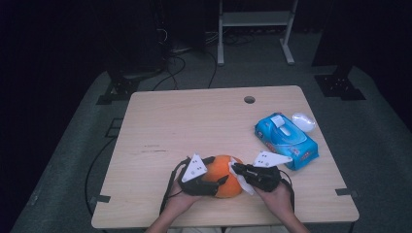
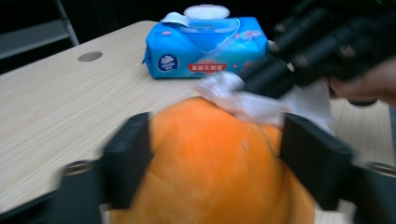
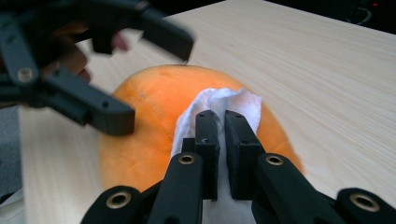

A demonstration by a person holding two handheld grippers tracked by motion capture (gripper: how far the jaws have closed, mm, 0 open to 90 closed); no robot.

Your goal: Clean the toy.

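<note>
A round orange fruit [image 1: 222, 166] [image 2: 210, 168] [image 3: 144, 107] lies near the table's front edge. My left gripper [image 1: 218, 170] [image 2: 215, 140] straddles it from the left with its jaws wide, one on each side of the fruit; in the right gripper view a small gap shows at the upper jaw. My right gripper [image 1: 234, 168] [image 3: 222, 114] comes in from the right, shut on a crumpled white wipe [image 1: 246, 187] [image 2: 243, 100] [image 3: 219, 98]. The wipe rests against the top of the fruit.
A blue pack of wet wipes [image 1: 286, 141] [image 2: 205, 46] lies to the right with its flap open, and a clear round lid [image 1: 303, 121] sits beside it. The wooden table [image 1: 194, 121] has a cable hole [image 1: 249, 99] at the back. Dark floor and stands surround it.
</note>
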